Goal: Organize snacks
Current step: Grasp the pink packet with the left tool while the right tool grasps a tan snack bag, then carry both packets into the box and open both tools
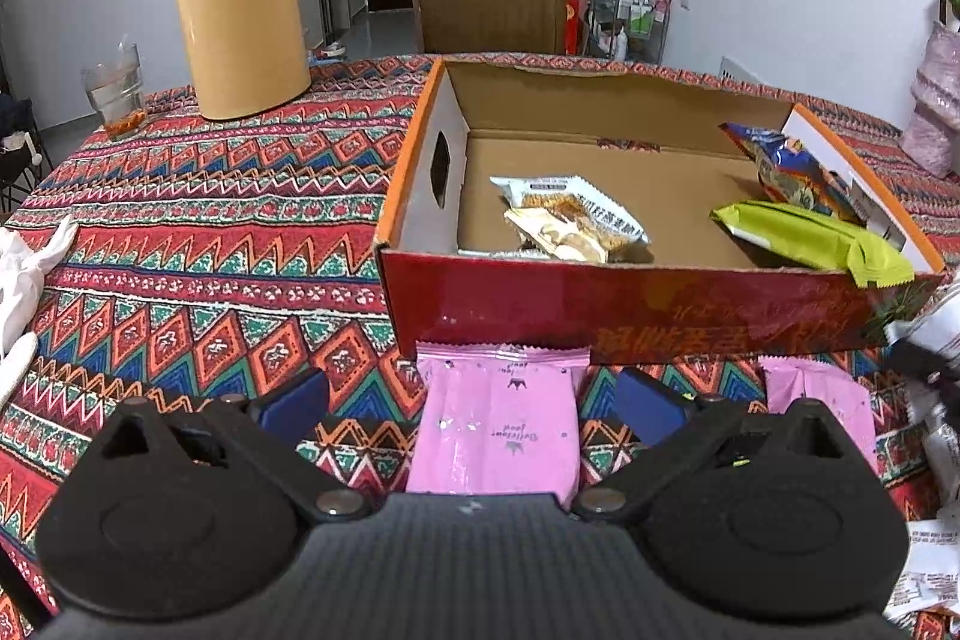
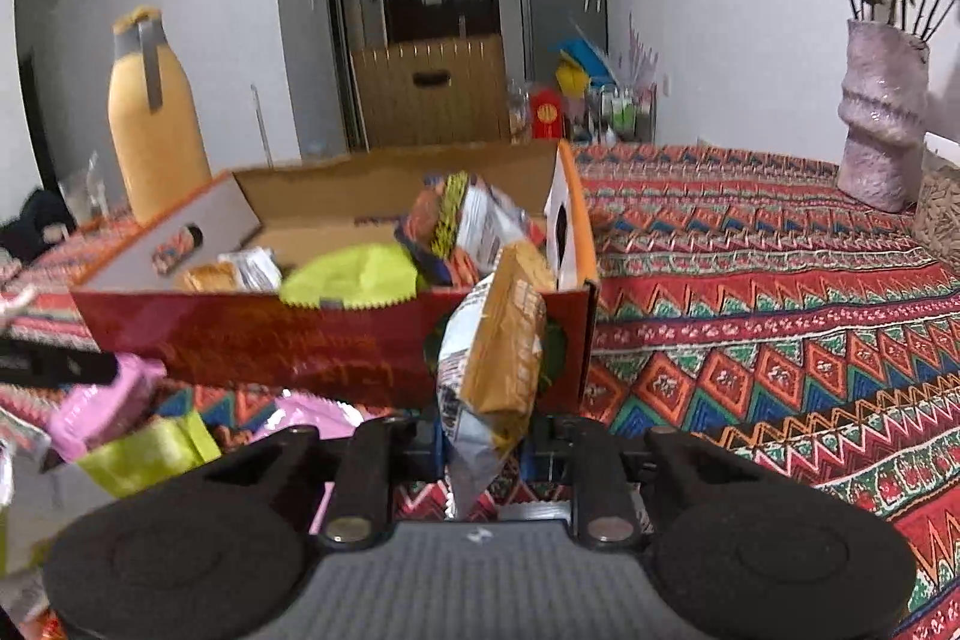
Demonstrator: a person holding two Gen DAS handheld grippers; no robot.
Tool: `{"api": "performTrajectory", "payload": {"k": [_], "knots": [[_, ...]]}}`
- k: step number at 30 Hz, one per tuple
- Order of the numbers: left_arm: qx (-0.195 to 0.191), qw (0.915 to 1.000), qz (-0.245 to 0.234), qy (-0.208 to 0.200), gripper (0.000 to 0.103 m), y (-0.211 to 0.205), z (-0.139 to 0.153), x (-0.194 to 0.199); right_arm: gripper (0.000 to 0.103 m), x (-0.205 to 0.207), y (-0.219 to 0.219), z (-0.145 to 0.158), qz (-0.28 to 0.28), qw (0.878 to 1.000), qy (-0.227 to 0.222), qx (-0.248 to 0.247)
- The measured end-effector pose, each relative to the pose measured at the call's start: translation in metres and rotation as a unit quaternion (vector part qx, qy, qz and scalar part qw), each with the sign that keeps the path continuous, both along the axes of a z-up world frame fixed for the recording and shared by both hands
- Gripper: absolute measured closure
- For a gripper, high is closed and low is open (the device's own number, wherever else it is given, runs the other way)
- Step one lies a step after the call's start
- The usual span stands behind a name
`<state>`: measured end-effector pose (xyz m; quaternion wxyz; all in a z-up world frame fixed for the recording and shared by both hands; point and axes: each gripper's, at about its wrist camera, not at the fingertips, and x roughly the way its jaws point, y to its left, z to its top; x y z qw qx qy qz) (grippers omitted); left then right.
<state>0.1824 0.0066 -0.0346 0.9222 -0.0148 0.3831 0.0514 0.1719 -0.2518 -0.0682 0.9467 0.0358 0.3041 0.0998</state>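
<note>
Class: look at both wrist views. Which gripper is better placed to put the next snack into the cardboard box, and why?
The right gripper: it already pinches an orange-and-silver snack packet beside the red cardboard box. The left gripper is open over a pink wrapped snack.

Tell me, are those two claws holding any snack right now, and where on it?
The right gripper pinches an orange-and-white snack packet near its lower end. The left gripper is open, straddling a pink packet.

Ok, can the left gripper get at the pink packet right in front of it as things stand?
Probably yes. The left gripper is open, its blue pads either side of the pink packet, which lies flat on the tablecloth just short of the red box. Nothing covers it.
</note>
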Motion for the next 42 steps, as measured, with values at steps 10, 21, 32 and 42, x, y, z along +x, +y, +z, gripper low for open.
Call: {"api": "performTrajectory", "payload": {"k": [10,21,32,42], "knots": [[0.012,0.9988,0.000,0.047,0.000,-0.004,-0.021,0.014,0.082,0.001,-0.007,-0.004,0.002,1.000,-0.005,0.022],[-0.015,0.9988,0.000,0.046,0.041,-0.001,-0.022,0.012,0.082,0.000,-0.001,-0.011,0.016,0.999,-0.003,0.028],[-0.012,0.9992,-0.008,0.037,0.042,-0.004,-0.018,0.007,0.083,-0.005,-0.006,-0.005,0.015,0.999,-0.023,0.040],[0.000,0.9998,-0.019,0.004,0.061,-0.014,0.001,-0.004,0.082,-0.010,-0.009,0.001,0.019,0.998,-0.039,0.054]]}}
